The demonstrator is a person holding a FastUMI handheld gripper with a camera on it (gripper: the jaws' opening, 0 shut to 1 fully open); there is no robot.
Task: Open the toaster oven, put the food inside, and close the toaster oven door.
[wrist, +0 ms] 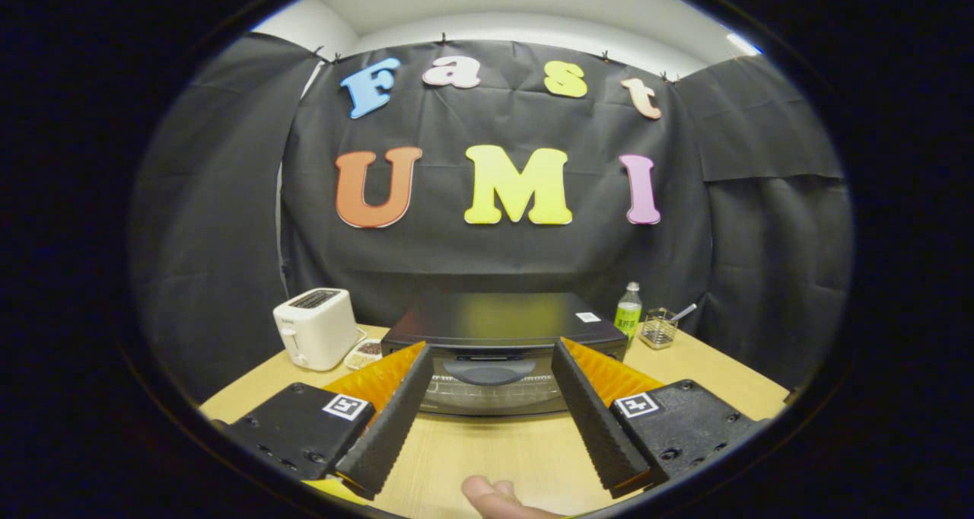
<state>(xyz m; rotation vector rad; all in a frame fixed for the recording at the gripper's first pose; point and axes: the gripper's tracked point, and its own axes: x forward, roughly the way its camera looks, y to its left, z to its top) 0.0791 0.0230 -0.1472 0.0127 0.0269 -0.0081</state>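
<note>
Closed black toaster oven beyond spread claw

The gripper has two long flat fingers with finely ribbed inner faces, set wide apart with nothing between them. Each is mounted on a black block with recessed screws and a small square black-and-white marker. A bare fingertip shows between the blocks.

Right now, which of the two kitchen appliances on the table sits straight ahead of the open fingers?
The black toaster oven, door shut, sits just beyond the open gripper. The white pop-up toaster stands off to its left, beside a small dish.
</note>
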